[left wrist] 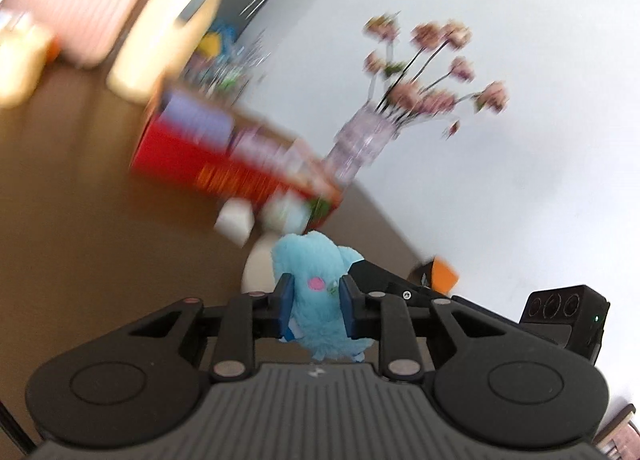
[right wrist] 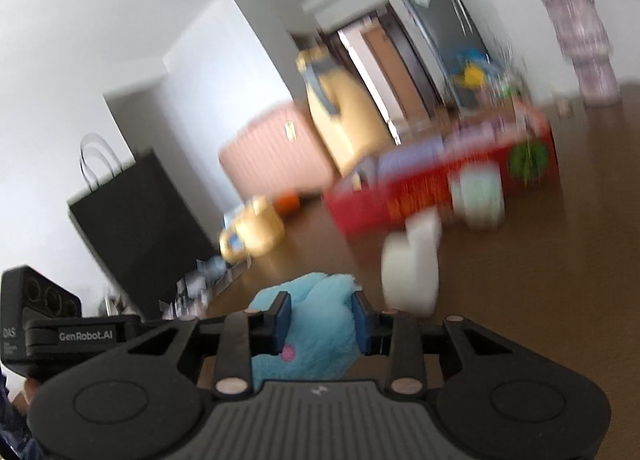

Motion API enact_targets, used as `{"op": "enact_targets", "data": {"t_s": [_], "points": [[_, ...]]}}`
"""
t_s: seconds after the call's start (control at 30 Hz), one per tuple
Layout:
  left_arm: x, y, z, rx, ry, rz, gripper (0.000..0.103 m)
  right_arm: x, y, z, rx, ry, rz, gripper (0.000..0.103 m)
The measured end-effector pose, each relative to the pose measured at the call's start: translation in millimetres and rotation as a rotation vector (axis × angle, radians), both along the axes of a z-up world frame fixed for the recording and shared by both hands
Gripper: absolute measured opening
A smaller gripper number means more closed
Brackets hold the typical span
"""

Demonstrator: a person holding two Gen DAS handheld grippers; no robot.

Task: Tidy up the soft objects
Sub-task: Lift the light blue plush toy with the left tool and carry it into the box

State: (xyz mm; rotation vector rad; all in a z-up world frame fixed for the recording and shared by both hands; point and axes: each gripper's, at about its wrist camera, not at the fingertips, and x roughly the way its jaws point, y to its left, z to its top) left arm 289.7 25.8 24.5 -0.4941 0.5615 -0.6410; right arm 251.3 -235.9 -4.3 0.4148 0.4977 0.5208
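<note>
A fluffy light-blue plush toy (left wrist: 316,300) with a pink spot sits between the blue pads of my left gripper (left wrist: 316,302), which is shut on it above the brown table. The same blue plush (right wrist: 316,324) also sits between the pads of my right gripper (right wrist: 320,322), which is shut on it too. Part of the right gripper's body (left wrist: 564,316) shows at the right of the left wrist view. A white soft roll (right wrist: 412,272) lies on the table just beyond the plush. Both views are motion-blurred.
A red box (left wrist: 236,164) holding soft items stands on the brown table (left wrist: 80,220), with a vase of pink flowers (left wrist: 360,140) by the white wall. A black paper bag (right wrist: 136,220), pink suitcase (right wrist: 272,156) and yellow plush (right wrist: 256,228) lie further back.
</note>
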Motion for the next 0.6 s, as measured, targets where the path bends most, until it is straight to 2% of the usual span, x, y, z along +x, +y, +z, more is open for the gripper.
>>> {"op": "enact_targets", "data": {"t_s": [0.1,0.2,0.3,0.47,0.6], "points": [[51,-12,29,0.011,-0.07,0.003,0.024,32,-10,36,0.011,-0.059,-0.016,0.031],[117,-26,46,0.026,-0.055,0.019,0.024,86,-18,66,-0.006,-0.097,-0.032,0.031],[185,-40,47,0.065,-0.009,0.035,0.024,156,-26,79,-0.013,-0.074,-0.051,0.031],[269,-60,17,0.143,0.119,0.07,0.024,266,-40,58,0.013,0.071,-0.063,0.031],[295,-80,-17,0.228,0.2,0.04,0.019,322,-46,20,0.015,0.207,-0.074,0.031]]}}
